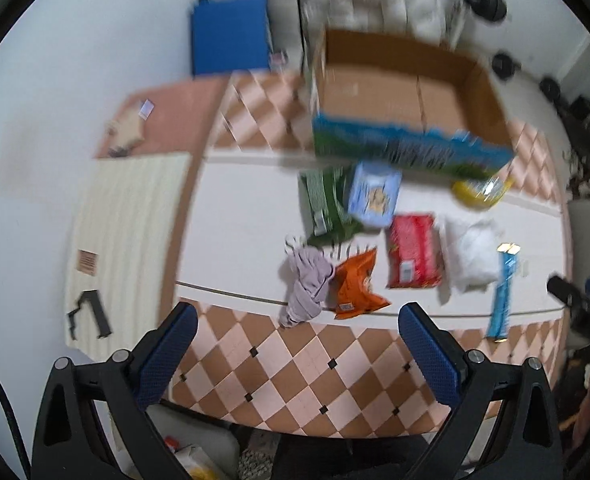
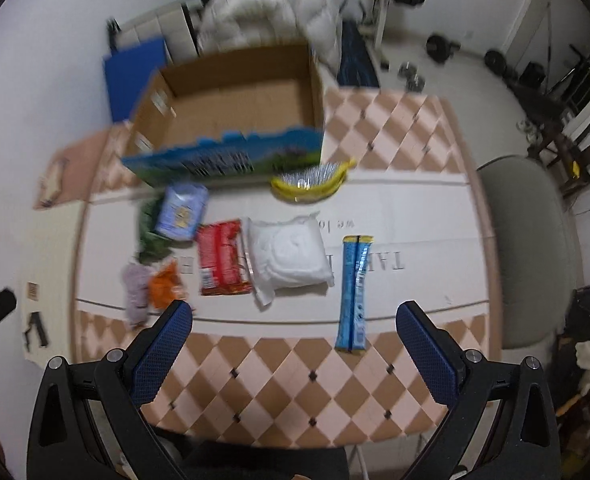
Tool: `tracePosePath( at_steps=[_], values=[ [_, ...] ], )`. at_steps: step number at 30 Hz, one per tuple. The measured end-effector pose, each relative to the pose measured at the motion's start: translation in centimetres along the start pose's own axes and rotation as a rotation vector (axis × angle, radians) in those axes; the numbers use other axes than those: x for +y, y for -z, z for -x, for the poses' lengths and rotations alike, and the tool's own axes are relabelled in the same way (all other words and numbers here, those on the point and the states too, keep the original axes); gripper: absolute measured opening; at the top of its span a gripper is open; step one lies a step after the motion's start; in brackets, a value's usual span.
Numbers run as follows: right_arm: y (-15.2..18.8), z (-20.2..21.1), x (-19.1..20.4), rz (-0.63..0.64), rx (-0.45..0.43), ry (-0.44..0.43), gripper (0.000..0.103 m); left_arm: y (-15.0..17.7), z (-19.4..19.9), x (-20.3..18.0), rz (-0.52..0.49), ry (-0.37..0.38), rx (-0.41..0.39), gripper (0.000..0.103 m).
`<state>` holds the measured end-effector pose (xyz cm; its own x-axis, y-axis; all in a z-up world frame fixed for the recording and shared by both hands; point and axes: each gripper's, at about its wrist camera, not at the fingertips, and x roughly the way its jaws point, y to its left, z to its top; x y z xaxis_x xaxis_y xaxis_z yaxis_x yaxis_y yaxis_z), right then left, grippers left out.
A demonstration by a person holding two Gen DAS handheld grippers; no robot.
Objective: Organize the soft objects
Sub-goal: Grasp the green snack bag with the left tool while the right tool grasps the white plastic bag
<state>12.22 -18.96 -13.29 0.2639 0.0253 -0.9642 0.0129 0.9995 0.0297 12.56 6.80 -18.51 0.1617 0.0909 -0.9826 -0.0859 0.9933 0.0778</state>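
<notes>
Several soft items lie on the white table runner (image 2: pixel 395 216): a lilac cloth (image 1: pixel 307 284), an orange snack bag (image 1: pixel 355 284), a red pack (image 1: pixel 413 250), a white padded bag (image 2: pixel 291 256), a green bag (image 1: pixel 325 204), a light blue pouch (image 1: pixel 375 194), a long blue sachet (image 2: pixel 355 292) and a yellow hairbrush (image 2: pixel 311 182). An open, empty cardboard box (image 2: pixel 235 112) stands behind them. My left gripper (image 1: pixel 299 344) is open and empty, above the table's near edge. My right gripper (image 2: pixel 295 340) is open and empty, near the sachet.
The table has a checkered pink and brown cloth (image 2: pixel 295 384). A blue mat (image 1: pixel 229 36) and a white puffy jacket (image 2: pixel 271 12) lie behind the box. A grey chair (image 2: pixel 523 248) stands at the right. Gym weights (image 2: pixel 443 46) sit on the floor.
</notes>
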Motion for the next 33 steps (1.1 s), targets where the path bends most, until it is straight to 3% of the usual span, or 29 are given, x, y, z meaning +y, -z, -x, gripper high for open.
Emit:
tracePosePath(
  at_steps=[4,7,12,15,18,20,22,25,27,30,33],
  values=[
    [-2.9,-9.4,0.6,0.017,0.146,0.008,0.103,-1.8,-6.7,-0.2,-0.01,0.008,0.111,0.098],
    [-3.9,-14.3,0.8,0.024,0.23,0.008,0.103,-4.0,-11.0,0.2,0.023,0.069,0.182,0.098],
    [-4.6,-19.3,1.0,0.016,0.295,0.024,0.103,-8.0,-15.7,0.9,0.124,0.161,0.251,0.098],
    [-5.0,-21.2,0.8,-0.007,0.332,0.001,0.103,-10.0,-18.4,0.9,0.155,0.19,0.297,0.078],
    [-5.1,-22.8,0.9,-0.01,0.374,-0.031,0.103,-11.1,-20.8,0.6,0.148,0.213,0.346,0.075],
    [-4.9,-23.9,1.1,0.01,0.399,-0.026,0.103,-11.3,-22.0,0.4,0.135,0.205,0.363,0.074],
    [-4.8,-24.8,1.4,0.042,0.409,0.01,0.103,-11.1,-23.1,0.4,0.126,0.213,0.386,0.057],
    [-4.3,-26.2,1.6,0.073,0.429,0.041,0.103,-10.6,-23.4,1.0,0.166,0.294,0.397,0.038],
    [-4.3,-26.7,1.5,0.069,0.437,0.038,0.103,-10.0,-23.1,1.5,0.175,0.299,0.38,0.035],
    [-3.7,-26.9,1.3,0.061,0.434,0.044,0.102,-9.3,-22.1,1.6,0.138,0.241,0.345,0.031],
    [-3.1,-26.0,1.2,0.043,0.418,0.052,0.091,-7.9,-20.7,2.1,0.117,0.192,0.304,0.029]
  ],
)
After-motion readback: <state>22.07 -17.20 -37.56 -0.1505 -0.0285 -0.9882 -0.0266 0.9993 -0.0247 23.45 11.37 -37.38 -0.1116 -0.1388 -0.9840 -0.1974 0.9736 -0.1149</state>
